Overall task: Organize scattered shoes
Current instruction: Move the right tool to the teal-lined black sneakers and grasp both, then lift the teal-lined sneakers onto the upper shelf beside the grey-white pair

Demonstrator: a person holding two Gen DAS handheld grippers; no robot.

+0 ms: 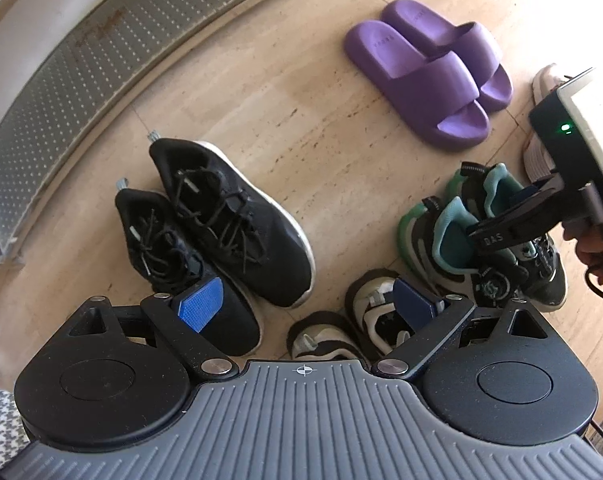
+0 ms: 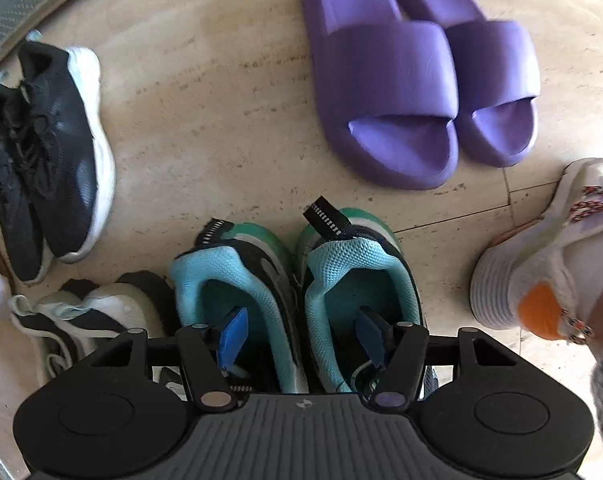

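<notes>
Reaching into the teal sneakers (image 2: 297, 300), the right gripper (image 2: 301, 340) spreads one finger inside each, gripping neither; "DAS" marks its finger. Left gripper (image 1: 307, 304) hovers wide, empty, above the black-and-white shoes (image 1: 353, 328). Slide (image 2: 417, 76) lettering is unreadable.

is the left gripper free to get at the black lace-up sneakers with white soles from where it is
Probably yes. The left gripper hangs open above the floor, and the black lace-up sneakers with white soles lie just ahead on its left finger's side, nothing on top of them.
</notes>
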